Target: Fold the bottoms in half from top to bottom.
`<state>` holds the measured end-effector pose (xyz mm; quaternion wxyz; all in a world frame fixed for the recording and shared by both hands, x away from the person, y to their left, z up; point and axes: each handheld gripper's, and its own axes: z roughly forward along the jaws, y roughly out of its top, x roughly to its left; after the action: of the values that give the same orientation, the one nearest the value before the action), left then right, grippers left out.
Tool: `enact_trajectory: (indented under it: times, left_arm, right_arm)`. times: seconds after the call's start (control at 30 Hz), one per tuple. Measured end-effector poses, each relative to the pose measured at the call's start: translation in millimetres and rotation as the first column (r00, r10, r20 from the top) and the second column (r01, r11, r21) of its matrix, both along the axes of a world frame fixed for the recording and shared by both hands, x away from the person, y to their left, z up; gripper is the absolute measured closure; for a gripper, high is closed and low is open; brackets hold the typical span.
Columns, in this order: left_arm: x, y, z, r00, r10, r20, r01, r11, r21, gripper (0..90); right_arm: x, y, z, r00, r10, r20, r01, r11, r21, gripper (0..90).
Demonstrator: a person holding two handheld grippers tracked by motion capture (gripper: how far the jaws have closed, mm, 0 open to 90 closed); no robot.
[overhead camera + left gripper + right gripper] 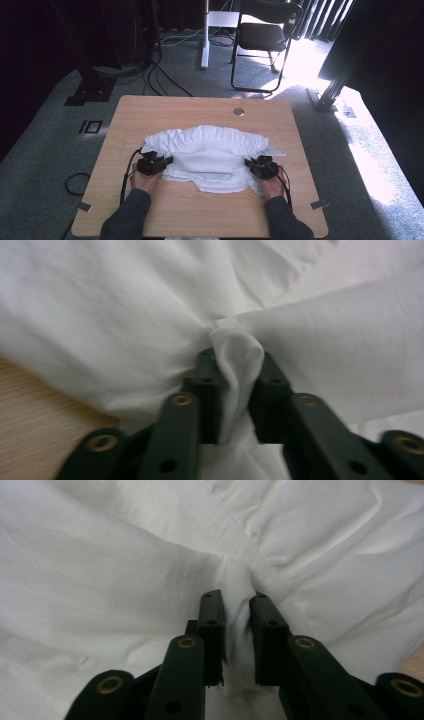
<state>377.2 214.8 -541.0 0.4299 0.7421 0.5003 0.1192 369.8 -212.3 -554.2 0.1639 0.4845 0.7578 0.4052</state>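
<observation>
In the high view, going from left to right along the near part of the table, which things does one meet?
Left gripper → white cloth → right gripper. Each gripper has a fold of the cloth between its jaws.

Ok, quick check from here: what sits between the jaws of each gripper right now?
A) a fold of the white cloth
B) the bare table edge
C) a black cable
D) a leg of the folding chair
A. In both gripper views a bunched fold of the white cloth stands between the black jaws of the left gripper and of the right gripper; the high view shows them at the cloth's two ends on the table.
</observation>
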Motion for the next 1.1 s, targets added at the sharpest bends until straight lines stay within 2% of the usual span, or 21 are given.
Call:
enact_trajectory:
  times: [0.03, 0.1, 0.2, 0.27, 0.3, 0.4, 0.53, 0.67, 0.77, 0.83, 0.9, 1.03, 1.1]
  left_arm:
    - [-1.8, 3.7, 7.4, 0.9998, 0.012, 0.015, -0.012, 0.9999, -0.005, 60.8]
    - [-7.2, 11.1, 26.0, 0.9974, 0.028, 0.066, -0.027, 0.9995, -0.019, 54.0]
    - [-11.0, 16.1, 55.8, 0.9893, 0.03, 0.143, -0.021, 0.9973, -0.07, 50.6]
    - [-7.7, 11.7, 71.6, 0.9868, 0.019, 0.161, -0.004, 0.9957, -0.093, 50.6]
    - [-4.9, 7.5, 77.2, 0.9856, 0.018, 0.168, -0.003, 0.9958, -0.091, 50.7]
    - [7.6, -9.2, 85.0, 0.9846, 0.001, 0.175, 0.016, 0.9953, -0.096, 51.0]
    - [25.4, -37.0, 81.0, 0.9893, -0.018, 0.145, 0.031, 0.9956, -0.088, 51.4]
    - [36.9, -63.0, 70.1, 0.9929, -0.035, 0.113, 0.043, 0.9964, -0.073, 51.4]
    - [41.0, -77.6, 59.6, 0.9947, -0.049, 0.09, 0.053, 0.9976, -0.044, 51.4]
    - [42.2, -84.3, 51.9, 0.9957, -0.044, 0.081, 0.045, 0.9989, -0.014, 51.4]
    - [42.8, -88.1, 44.2, 0.9972, -0.037, 0.065, 0.037, 0.9992, -0.011, 51.2]
    - [38.1, -91.9, 30.4, 0.9976, -0.034, 0.06, 0.032, 0.9991, 0.028, 51.1]
    - [34.2, -94.1, 24.0, 0.9971, -0.043, 0.063, 0.039, 0.997, 0.066, 51.4]
  right_arm:
    - [-2.1, -0.1, 3.7, 1.0, 0.001, -0.003, -0.001, 1.0, -0.01, 69.0]
    - [-8.1, -2.7, 15.2, 0.9996, 0.009, 0.025, -0.009, 1.0, -0.018, 57.7]
    - [-14.9, -7.5, 39.8, 0.9934, -0.013, 0.114, 0.011, 1.0, 0.026, 46.6]
    - [-14.1, -5.5, 56.6, 0.9867, -0.024, 0.161, 0.015, 0.999, 0.053, 46.2]
    - [-12.0, -2.5, 63.8, 0.9839, -0.018, 0.178, 0.007, 0.998, 0.061, 46.8]
    - [-0.1, 12.3, 78.2, 0.9783, -0.008, 0.207, -0.004, 0.998, 0.059, 47.2]
    - [23.2, 34.9, 81.3, 0.9802, -0.027, 0.196, 0.013, 0.997, 0.071, 47.2]
    - [41.0, 58.3, 76.5, 0.9845, -0.033, 0.172, 0.023, 0.998, 0.058, 47.1]
    - [49.8, 70.7, 69.3, 0.9879, -0.037, 0.151, 0.03, 0.998, 0.048, 47.1]
    - [53.3, 76.8, 63.3, 0.9896, -0.039, 0.139, 0.034, 0.999, 0.038, 47.1]
    - [55.6, 82.7, 56.5, 0.9918, -0.035, 0.123, 0.033, 0.999, 0.019, 47.1]
    - [53.4, 90.4, 45.0, 0.9928, -0.028, 0.116, 0.03, 0.999, -0.013, 46.1]
    - [49.5, 93.1, 35.6, 0.9946, -0.026, 0.101, 0.029, 0.999, -0.034, 45.9]
